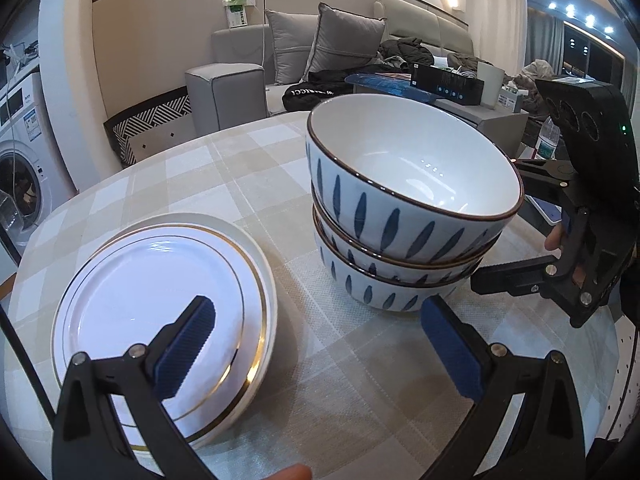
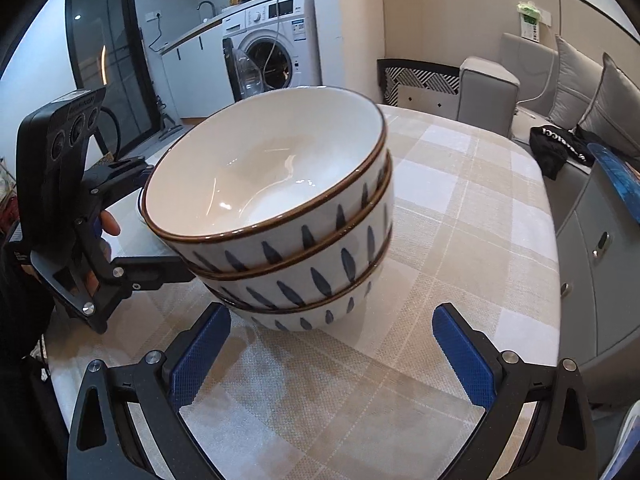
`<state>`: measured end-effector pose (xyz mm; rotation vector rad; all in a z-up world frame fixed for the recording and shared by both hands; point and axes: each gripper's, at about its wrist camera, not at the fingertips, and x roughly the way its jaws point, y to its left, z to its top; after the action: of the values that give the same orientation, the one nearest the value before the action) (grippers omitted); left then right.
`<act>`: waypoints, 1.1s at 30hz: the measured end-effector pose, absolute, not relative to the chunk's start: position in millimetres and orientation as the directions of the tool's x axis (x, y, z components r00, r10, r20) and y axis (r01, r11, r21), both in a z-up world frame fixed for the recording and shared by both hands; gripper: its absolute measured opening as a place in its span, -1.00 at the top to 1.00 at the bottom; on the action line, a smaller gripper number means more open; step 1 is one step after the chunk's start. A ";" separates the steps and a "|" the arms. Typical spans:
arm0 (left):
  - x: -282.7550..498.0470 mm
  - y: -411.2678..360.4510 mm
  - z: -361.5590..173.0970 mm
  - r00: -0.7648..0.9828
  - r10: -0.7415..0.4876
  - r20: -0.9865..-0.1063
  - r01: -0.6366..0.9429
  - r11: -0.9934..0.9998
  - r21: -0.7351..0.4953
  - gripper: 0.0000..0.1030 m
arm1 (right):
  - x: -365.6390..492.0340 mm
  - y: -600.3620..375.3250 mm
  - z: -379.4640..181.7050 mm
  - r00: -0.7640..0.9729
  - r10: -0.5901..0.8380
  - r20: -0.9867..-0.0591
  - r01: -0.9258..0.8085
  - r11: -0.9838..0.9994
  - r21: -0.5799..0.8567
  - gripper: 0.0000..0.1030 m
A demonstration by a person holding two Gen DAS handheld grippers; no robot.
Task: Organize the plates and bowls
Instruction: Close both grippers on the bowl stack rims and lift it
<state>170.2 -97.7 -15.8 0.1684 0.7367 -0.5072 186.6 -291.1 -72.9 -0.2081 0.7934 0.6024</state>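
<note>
My left gripper (image 1: 316, 344) is spread wide with nothing between its pads, above the checked tablecloth (image 1: 224, 176). The stacked plates (image 1: 160, 300) lie at eight o'clock. Three nested bowls (image 1: 400, 216) stand at one o'clock. My right gripper (image 2: 332, 356) is also spread and empty, just short of the bowls.

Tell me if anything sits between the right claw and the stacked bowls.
Nothing visible does. The right claw is open just short of the bowl stack, with only bare tablecloth between them. The left claw is open at the stack's other side.
</note>
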 end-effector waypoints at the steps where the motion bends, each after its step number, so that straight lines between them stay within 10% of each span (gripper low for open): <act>1: 170.9 -99.0 -16.4 0.624 -0.384 -0.681 0.501 0.865 -0.029 -1.00 | 187.5 -289.3 -74.1 0.542 0.430 -0.722 -0.588 0.808 0.040 -0.99; 33: 175.5 -130.0 -27.4 0.556 -0.440 -0.706 0.621 0.784 0.001 -1.00 | 259.9 -267.8 -87.3 0.284 0.621 -0.730 -0.920 0.391 -0.026 -1.00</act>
<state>175.5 -130.0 -27.4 0.2625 0.7529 -0.6342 259.9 -267.8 -87.3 -0.4983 0.7064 1.0895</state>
